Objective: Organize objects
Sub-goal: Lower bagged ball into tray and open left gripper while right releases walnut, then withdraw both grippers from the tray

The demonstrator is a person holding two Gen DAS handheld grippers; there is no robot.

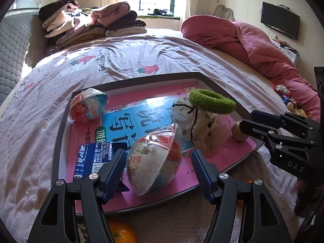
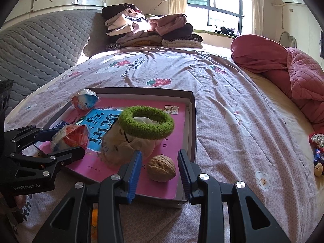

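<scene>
A shallow grey box (image 1: 60,121) (image 2: 192,125) lies on the bed, lined with a pink and blue booklet (image 1: 141,117). My left gripper (image 1: 159,168) is open around a plastic-wrapped egg toy (image 1: 154,162) (image 2: 70,136) in the box, pads apart from it. A second wrapped egg toy (image 1: 89,105) (image 2: 85,101) sits at the far left corner. A blue packet (image 1: 95,158) lies by the left finger. A green hair band (image 1: 211,101) (image 2: 146,122) rests on a cream cloth pouch (image 1: 202,129) (image 2: 121,147). My right gripper (image 2: 160,170) is open around a walnut (image 2: 161,168) (image 1: 239,131).
An orange (image 1: 121,232) lies on the bedsheet under my left gripper. Another walnut (image 2: 318,169) and wrapped snacks (image 2: 317,141) sit at the right by the pink quilt (image 1: 253,44). Folded clothes (image 1: 91,24) are stacked at the far end. A grey headboard (image 2: 40,50) stands left.
</scene>
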